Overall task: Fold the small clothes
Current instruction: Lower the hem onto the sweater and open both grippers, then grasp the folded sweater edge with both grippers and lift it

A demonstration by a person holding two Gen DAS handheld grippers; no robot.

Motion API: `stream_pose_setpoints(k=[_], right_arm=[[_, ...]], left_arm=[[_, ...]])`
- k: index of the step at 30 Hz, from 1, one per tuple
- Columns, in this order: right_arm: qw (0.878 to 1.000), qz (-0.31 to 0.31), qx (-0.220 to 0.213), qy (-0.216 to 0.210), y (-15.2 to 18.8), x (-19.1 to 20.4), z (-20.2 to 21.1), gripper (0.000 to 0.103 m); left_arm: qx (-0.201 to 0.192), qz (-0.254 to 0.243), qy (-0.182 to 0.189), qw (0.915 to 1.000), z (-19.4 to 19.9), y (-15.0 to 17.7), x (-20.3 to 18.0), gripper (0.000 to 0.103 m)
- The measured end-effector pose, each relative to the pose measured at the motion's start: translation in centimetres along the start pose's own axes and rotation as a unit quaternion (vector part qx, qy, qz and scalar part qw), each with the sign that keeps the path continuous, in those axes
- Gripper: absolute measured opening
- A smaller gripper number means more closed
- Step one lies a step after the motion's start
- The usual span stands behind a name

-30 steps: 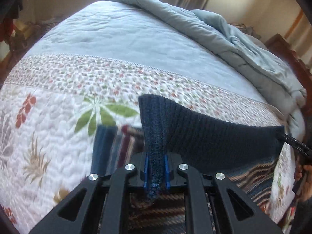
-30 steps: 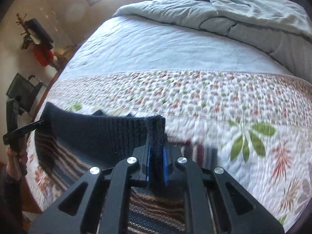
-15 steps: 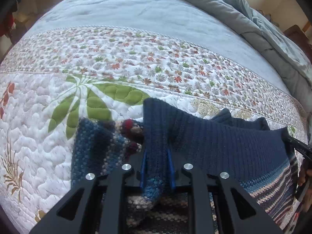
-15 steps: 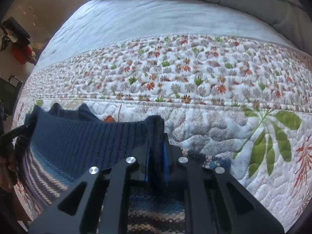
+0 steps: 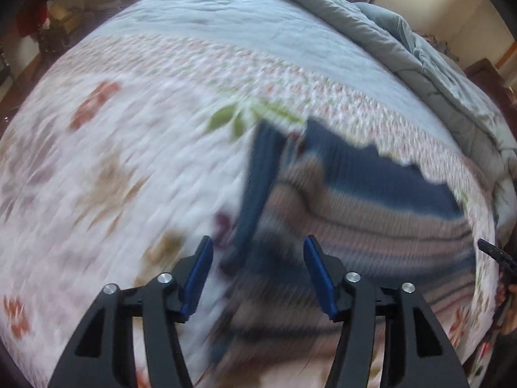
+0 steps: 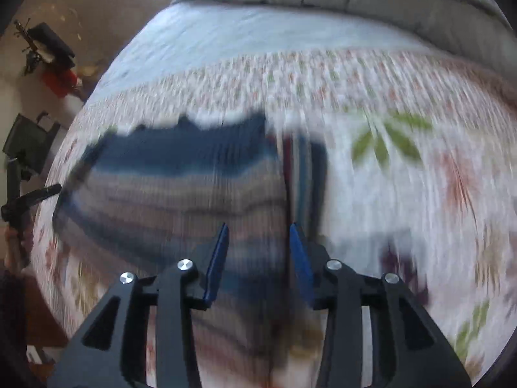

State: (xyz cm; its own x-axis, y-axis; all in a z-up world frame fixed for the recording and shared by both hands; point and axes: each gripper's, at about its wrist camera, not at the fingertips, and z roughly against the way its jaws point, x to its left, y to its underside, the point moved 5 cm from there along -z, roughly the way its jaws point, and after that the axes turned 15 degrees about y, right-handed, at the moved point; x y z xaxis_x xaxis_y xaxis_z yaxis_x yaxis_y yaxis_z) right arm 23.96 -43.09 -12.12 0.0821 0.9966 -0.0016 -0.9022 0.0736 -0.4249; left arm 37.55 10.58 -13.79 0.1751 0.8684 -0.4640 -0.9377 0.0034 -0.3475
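Note:
A knitted sweater (image 5: 371, 210), navy at its far edge with pale striped bands, lies on the floral quilt (image 5: 113, 161); both views are motion-blurred. One navy sleeve (image 5: 258, 177) runs along its left side. My left gripper (image 5: 258, 242) hovers above that sleeve with its jaws opening; the blue pads touch nothing. In the right wrist view the sweater (image 6: 181, 174) fills the centre left, with a striped sleeve (image 6: 305, 168) on its right side. My right gripper (image 6: 258, 226) is over the striped knit, jaws opening, with no cloth pinched between the pads.
A grey-blue duvet (image 5: 420, 48) is bunched along the far end of the bed (image 6: 387, 0). Dark wooden furniture (image 5: 484, 74) stands beyond the bed's right side. A dark chair (image 6: 29, 142) and a red item (image 6: 61, 80) stand on the floor at the left.
Both grippers held the sweater's navy edge and carried it down over the striped part. Now both have let go, their jaws stand apart, and the sweater lies on the quilt.

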Motion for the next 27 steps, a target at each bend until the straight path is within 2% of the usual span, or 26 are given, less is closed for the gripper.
stream_pose_setpoints(k=[1, 3, 6, 10, 12, 14, 16, 17, 18, 21, 22, 24, 26, 27], right_arm=[[1.000, 0.002, 0.007, -0.010, 1.7, -0.3, 0.6, 0.049], [0.999, 0.004, 0.028, -0.029, 5.7, -0.3, 1.1, 0.050], [0.999, -0.003, 0.033, -0.036, 8.3, 0.0, 0.9, 0.050], [0.993, -0.035, 0.046, -0.104, 8.8, 0.8, 0.0, 0.051], [0.993, -0.038, 0.049, -0.101, 8.5, 1.0, -1.0, 0.050], [0.993, -0.033, 0.051, -0.104, 8.2, 1.5, -1.6, 0.043], [0.994, -0.016, 0.048, -0.098, 8.4, 2.0, -1.3, 0.027], [0.994, -0.010, 0.045, -0.095, 8.4, 2.1, -0.9, 0.014], [0.994, -0.004, 0.043, -0.096, 8.4, 2.3, -0.5, 0.010], [0.994, 0.002, 0.034, -0.100, 8.1, 2.3, 0.6, 0.009], [0.995, 0.008, 0.030, -0.097, 8.1, 2.2, 0.8, 0.008], [0.996, 0.016, 0.034, -0.081, 8.5, 1.7, 0.9, 0.008], [0.997, 0.018, 0.062, -0.042, 9.5, 0.8, -1.0, 0.008], [0.996, 0.011, 0.077, -0.046, 10.0, 0.6, -1.9, 0.008]], left_arm=[[0.002, 0.004, 0.001, 1.0000, 0.6, 1.3, 0.6, 0.060], [0.000, 0.017, 0.020, 0.9997, 1.8, 3.8, 1.5, 0.060], [0.003, 0.019, 0.037, 0.9991, 1.8, 6.2, 1.6, 0.060], [0.013, 0.019, 0.039, 0.9990, 0.0, 7.2, 1.2, 0.060], [0.016, 0.021, 0.034, 0.9991, -0.9, 7.3, 1.2, 0.060], [0.019, 0.015, 0.028, 0.9993, -1.4, 7.0, 0.9, 0.060], [0.018, 0.012, 0.027, 0.9994, -1.3, 7.1, 0.6, 0.060], [0.016, 0.010, 0.028, 0.9994, -1.2, 7.0, 0.5, 0.060], [0.012, 0.007, 0.029, 0.9995, -0.8, 7.0, 0.4, 0.058], [0.005, -0.008, 0.015, 0.9998, -0.2, 7.0, 0.4, 0.034], [0.009, -0.009, 0.009, 0.9999, -0.3, 6.9, 0.5, 0.030], [0.027, 0.008, -0.010, 0.9996, -1.2, 7.1, 1.4, 0.028], [0.034, 0.032, -0.005, 0.9989, -2.1, 7.2, 2.3, 0.028], [0.033, 0.039, 0.000, 0.9987, -2.3, 7.1, 2.7, 0.028]])
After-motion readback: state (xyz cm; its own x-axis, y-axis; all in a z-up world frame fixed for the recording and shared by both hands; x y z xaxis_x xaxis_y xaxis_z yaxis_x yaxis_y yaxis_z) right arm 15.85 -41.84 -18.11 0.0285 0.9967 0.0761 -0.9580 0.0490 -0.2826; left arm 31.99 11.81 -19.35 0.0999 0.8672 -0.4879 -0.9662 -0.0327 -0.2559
